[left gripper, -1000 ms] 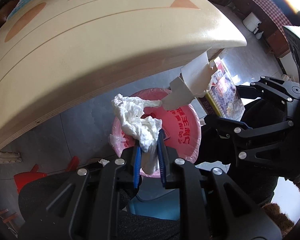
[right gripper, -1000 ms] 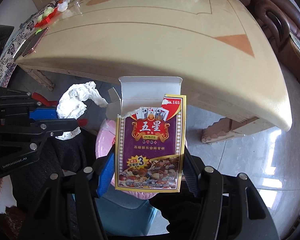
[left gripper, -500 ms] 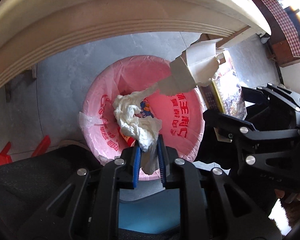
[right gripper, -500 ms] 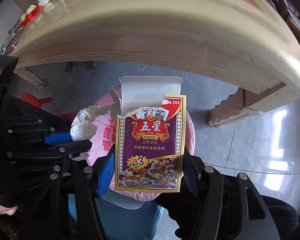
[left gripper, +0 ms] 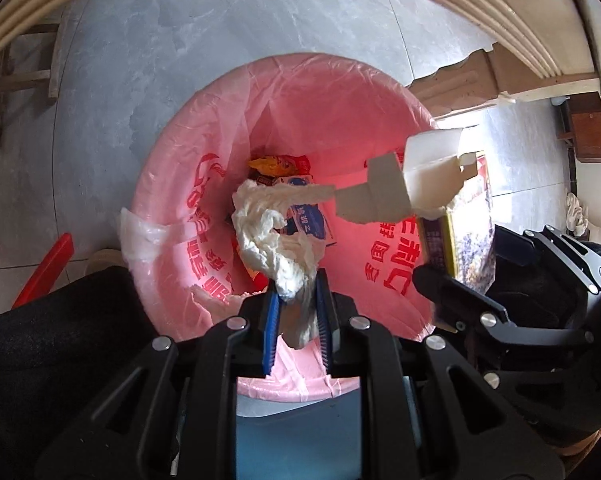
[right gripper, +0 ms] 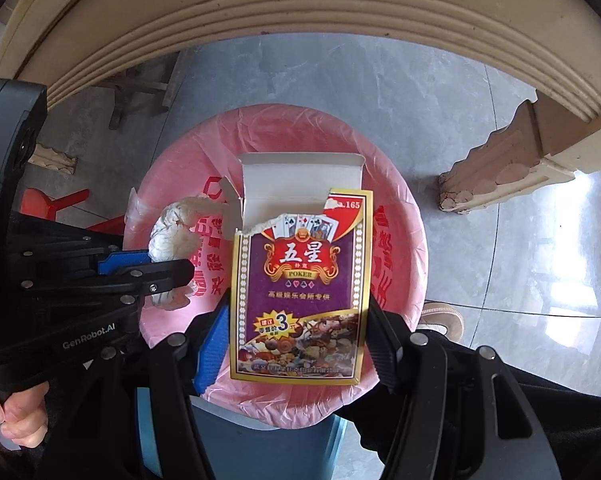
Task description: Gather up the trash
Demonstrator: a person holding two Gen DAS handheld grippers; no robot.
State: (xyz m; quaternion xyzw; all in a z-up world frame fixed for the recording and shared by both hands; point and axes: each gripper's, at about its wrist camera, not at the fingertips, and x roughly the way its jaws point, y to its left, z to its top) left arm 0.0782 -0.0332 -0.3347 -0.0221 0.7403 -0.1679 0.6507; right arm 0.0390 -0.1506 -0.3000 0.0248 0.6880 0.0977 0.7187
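My left gripper point(left gripper: 296, 292) is shut on a crumpled white tissue point(left gripper: 272, 232) and holds it over the open mouth of a bin lined with a pink plastic bag point(left gripper: 168, 184). My right gripper point(right gripper: 300, 328) is shut on an opened purple playing-card box point(right gripper: 300, 284) with its white flap up, also above the pink-lined bin point(right gripper: 400, 216). The card box point(left gripper: 452, 208) shows at the right in the left wrist view, and the tissue point(right gripper: 172, 236) at the left in the right wrist view. Wrappers point(left gripper: 284, 168) lie inside the bin.
The cream table edge point(right gripper: 300, 12) arches overhead, with its carved leg point(right gripper: 500, 164) to the right of the bin. A red plastic object point(left gripper: 40, 268) stands on the grey tiled floor point(left gripper: 180, 40) at the left. A shoe point(right gripper: 440, 316) is beside the bin.
Both grippers have tilted down and dropped below the table edge. The bin now fills both views, with the tissue and card box held right above its opening.
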